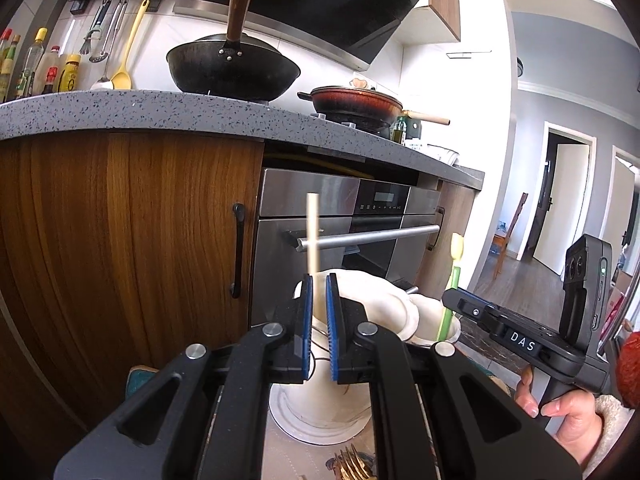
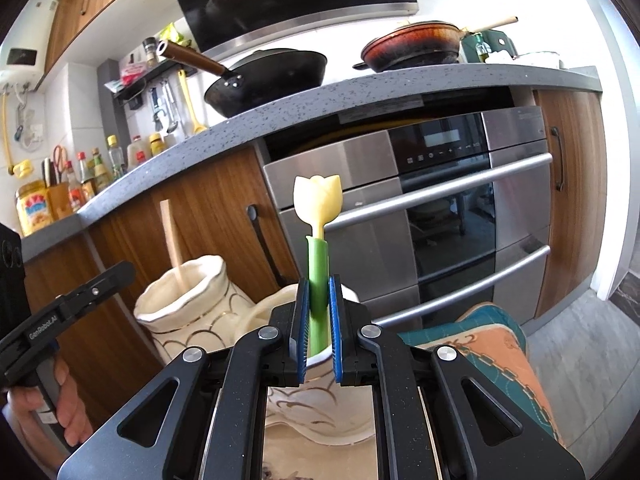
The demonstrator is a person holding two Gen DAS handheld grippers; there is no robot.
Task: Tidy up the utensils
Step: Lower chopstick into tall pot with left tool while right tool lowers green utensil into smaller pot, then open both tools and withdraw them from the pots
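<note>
Two cream ceramic holders with gold lines stand side by side. A pale wooden stick (image 1: 312, 236) stands upright in the left holder (image 1: 360, 304), which also shows in the right wrist view (image 2: 188, 304). My left gripper (image 1: 319, 280) straddles the stick with its blue pads slightly apart, not clearly touching it. A utensil with a green handle and a yellow tulip-shaped top (image 2: 318, 208) stands in the right holder (image 2: 320, 404); it also shows in the left wrist view (image 1: 450, 292). My right gripper (image 2: 318, 284) has its pads close around the green handle.
Gold fork tines (image 1: 352, 466) lie below the left gripper. A teal and orange cushion (image 2: 492, 348) lies to the right. Behind are wooden cabinets (image 1: 120, 216), a steel oven (image 2: 440, 208), and a grey counter (image 1: 160, 108) with a black wok (image 1: 234, 66) and a red pan (image 2: 412, 44).
</note>
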